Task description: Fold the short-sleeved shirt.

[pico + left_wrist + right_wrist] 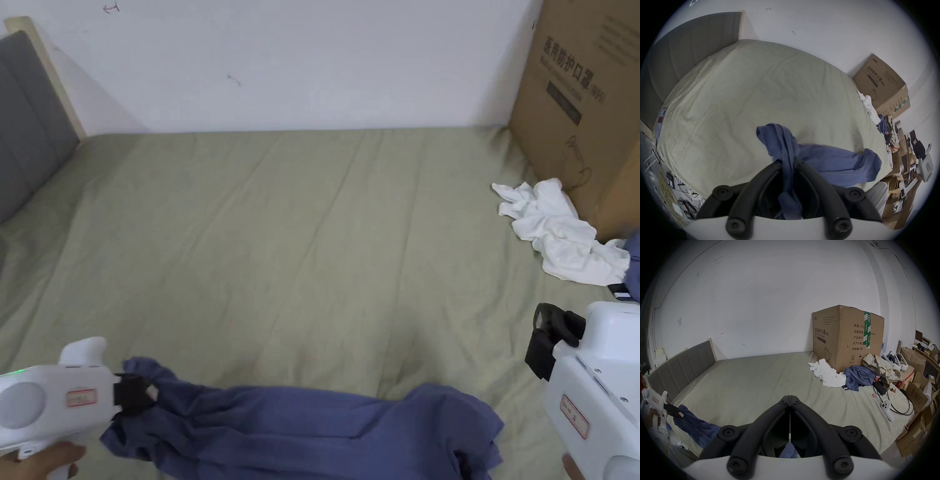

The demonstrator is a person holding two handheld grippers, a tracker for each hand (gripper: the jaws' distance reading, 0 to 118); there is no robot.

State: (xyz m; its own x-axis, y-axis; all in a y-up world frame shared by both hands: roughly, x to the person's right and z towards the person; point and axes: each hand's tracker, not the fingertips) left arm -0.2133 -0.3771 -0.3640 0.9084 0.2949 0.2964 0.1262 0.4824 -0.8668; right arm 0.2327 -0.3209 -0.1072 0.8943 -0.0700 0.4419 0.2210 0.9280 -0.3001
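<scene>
Blue cotton lies bunched along the near edge of the bed (312, 237): the shirt (312, 431) is a rumpled band running left to right in front of us, not yet spread flat, so we judge the folding has barely begun.

Our left gripper (134, 394) sits at the band's left end, and in the left gripper view its jaws are closed on a gathered fold of the shirt (787, 164), with cloth pulled back between them and a loop spilling out past the tips. From there the cloth trails off to the right, away from that hand.

Our right gripper (550, 340) hangs above the bed's right side, beyond the shirt's right end and apart from it. In the right gripper view its jaws (790, 398) meet at the tips with nothing between them; a scrap of blue shows low behind them, below the gripper.

So the long axis runs from one hand to the other, and the free right end (462, 425) lies down and to the left of the right gripper, which is the nearer hand for it. We judge that it must open, drop to that end and pinch it, so that both hands can stretch the shirt out.

A white cloth (556, 234) and a box (581, 94) sit far right, well clear.
</scene>
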